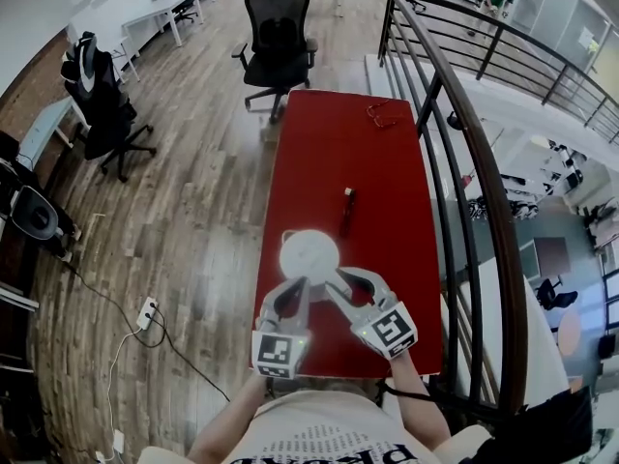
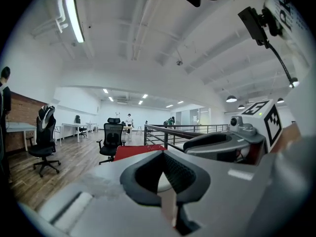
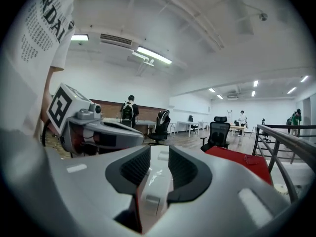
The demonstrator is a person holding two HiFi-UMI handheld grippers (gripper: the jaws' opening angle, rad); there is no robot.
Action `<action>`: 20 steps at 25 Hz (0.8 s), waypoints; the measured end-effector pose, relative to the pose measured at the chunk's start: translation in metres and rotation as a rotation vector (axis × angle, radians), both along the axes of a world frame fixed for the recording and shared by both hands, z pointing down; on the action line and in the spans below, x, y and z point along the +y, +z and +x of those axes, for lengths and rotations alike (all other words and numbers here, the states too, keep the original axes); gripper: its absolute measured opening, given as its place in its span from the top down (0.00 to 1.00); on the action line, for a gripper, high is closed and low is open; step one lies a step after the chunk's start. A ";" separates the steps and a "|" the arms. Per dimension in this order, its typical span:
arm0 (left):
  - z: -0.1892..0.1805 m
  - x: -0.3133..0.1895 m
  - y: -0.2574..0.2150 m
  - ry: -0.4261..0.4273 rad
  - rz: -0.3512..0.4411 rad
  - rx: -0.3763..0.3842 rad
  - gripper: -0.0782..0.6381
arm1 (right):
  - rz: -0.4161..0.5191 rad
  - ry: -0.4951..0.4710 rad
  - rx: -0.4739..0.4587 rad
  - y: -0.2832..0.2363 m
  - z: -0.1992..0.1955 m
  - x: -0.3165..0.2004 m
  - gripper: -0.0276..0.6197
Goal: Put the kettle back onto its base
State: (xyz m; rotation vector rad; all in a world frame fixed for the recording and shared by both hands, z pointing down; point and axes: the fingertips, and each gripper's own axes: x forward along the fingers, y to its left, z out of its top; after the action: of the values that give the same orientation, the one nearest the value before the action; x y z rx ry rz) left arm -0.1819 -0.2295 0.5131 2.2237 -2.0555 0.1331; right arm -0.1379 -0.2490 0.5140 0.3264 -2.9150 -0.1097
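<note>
At the far left we see a black office chair (image 1: 97,95) on the wooden floor (image 1: 193,211), and a second office chair (image 1: 278,32) at the far end of the red worktop (image 1: 329,153). Near our edge of the worktop, the left tool (image 1: 301,282) reaches the near rim of the white kettle (image 1: 309,252). In the left gripper view its jaws are drawn almost together at the tips, pinching a thin white part of the kettle. From above the kettle is a white round shape in the near half of the worktop. We cannot tell whether it rests on anything beneath it. Just right of it, the right tool (image 1: 350,280) comes in at an angle. In the right gripper view its jaws stand wider, pressed on a white upright part of the kettle that fills the gap between the pads. Beyond the kettle, a little to the right and apart from it, lies a small dark red thing (image 1: 347,206). A dark railing (image 1: 464,133) runs along the worktop's right side.
</note>
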 end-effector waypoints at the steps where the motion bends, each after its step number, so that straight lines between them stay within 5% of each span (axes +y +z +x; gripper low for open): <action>1: 0.000 -0.003 -0.005 0.005 0.013 0.001 0.88 | 0.026 0.010 -0.001 -0.008 -0.001 -0.002 0.82; 4: 0.003 -0.011 -0.014 0.037 0.028 -0.022 0.88 | 0.067 0.041 -0.007 -0.023 -0.004 -0.005 0.94; 20: 0.025 -0.025 -0.033 0.124 0.081 -0.031 0.88 | 0.059 0.139 -0.082 -0.038 0.005 -0.011 0.95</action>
State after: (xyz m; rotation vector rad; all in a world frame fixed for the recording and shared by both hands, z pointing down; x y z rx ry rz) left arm -0.1569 -0.2544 0.4805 2.4124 -1.9721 0.0972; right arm -0.1329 -0.2595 0.4758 0.5539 -2.9632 -0.1645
